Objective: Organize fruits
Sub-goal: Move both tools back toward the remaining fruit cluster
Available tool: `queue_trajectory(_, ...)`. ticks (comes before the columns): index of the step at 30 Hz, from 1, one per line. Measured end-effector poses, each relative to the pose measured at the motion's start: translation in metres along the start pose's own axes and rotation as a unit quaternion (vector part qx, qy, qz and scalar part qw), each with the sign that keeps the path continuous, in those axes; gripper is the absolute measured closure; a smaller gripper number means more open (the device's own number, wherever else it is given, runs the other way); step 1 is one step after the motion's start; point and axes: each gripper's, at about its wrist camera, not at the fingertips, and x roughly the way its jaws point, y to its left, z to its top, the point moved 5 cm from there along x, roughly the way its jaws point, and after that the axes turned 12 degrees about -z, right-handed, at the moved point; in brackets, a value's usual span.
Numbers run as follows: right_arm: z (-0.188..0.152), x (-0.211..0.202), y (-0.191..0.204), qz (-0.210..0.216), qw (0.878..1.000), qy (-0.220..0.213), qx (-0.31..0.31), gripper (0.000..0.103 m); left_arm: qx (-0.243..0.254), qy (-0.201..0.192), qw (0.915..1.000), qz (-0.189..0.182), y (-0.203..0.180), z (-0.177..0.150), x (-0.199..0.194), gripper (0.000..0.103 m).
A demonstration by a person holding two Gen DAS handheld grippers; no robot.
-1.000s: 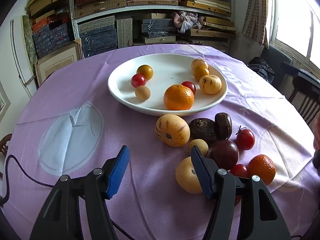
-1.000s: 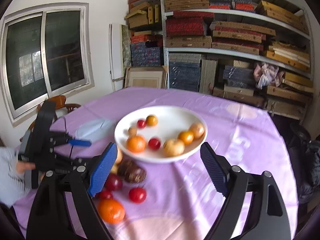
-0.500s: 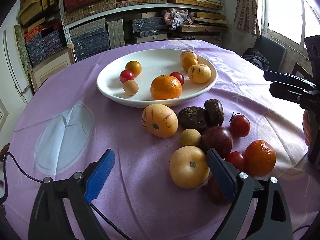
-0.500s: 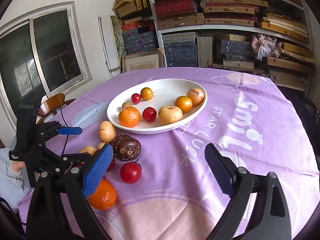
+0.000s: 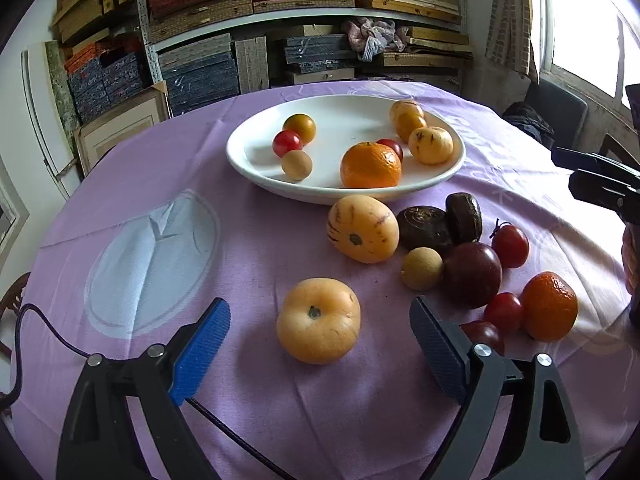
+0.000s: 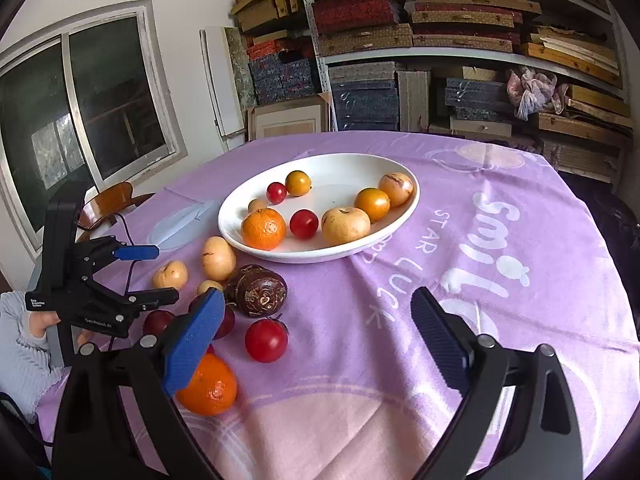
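Observation:
A white oval plate (image 5: 256, 168) on the purple cloth holds several fruits, among them an orange (image 5: 370, 165). Loose fruits lie in front of it: a pale yellow round fruit (image 5: 319, 320), a striped yellow melon (image 5: 362, 228), two dark brown fruits (image 5: 424, 229), a purple plum (image 5: 472, 274), red tomatoes (image 5: 509, 245) and a tangerine (image 5: 549, 306). My left gripper (image 5: 320, 344) is open, with the pale yellow fruit between its fingers, untouched. My right gripper (image 6: 316, 340) is open and empty above the cloth, near a red tomato (image 6: 266, 340) and the tangerine (image 6: 208, 386).
The round table (image 6: 500, 240) carries a purple cloth with white lettering. Shelves of stacked boxes (image 5: 280, 20) stand behind it. A cable (image 5: 36, 320) trails over the left edge. A wooden chair (image 6: 112, 200) stands by the window. The left gripper also shows in the right wrist view (image 6: 136, 276).
My left gripper has opened wider and shifted right, bringing the pale yellow fruit between its fingers. My right gripper has come lower and closer to the loose fruits.

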Motion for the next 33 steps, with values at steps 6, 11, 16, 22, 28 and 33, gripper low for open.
queue_trajectory(6,-0.004,0.004,0.004,0.004,1.0,0.011,-0.006,0.01,-0.017,-0.006,0.9997,-0.014,0.005,0.0,-0.001,0.014)
queue_trajectory(11,-0.009,0.01,0.008,0.0,1.0,0.023,-0.019,0.01,-0.01,-0.001,0.9995,-0.031,-0.002,-0.001,0.001,0.035)
queue_trajectory(16,-0.011,0.013,0.008,0.0,0.999,0.029,-0.02,0.009,-0.023,0.009,0.9987,-0.044,0.002,-0.003,0.005,0.047)
queue_trajectory(22,-0.014,0.016,0.012,-0.014,0.998,0.037,-0.039,0.009,-0.035,0.028,0.9983,-0.038,0.007,-0.007,0.012,0.046)
queue_trajectory(28,-0.023,0.023,0.032,-0.051,0.99,0.051,-0.119,0.038,-0.028,0.037,0.9986,-0.026,0.008,-0.007,0.016,0.046)
queue_trajectory(33,-0.026,0.031,0.046,-0.041,0.986,0.06,-0.15,0.05,-0.024,0.044,0.9983,-0.029,0.002,-0.008,0.019,0.027)
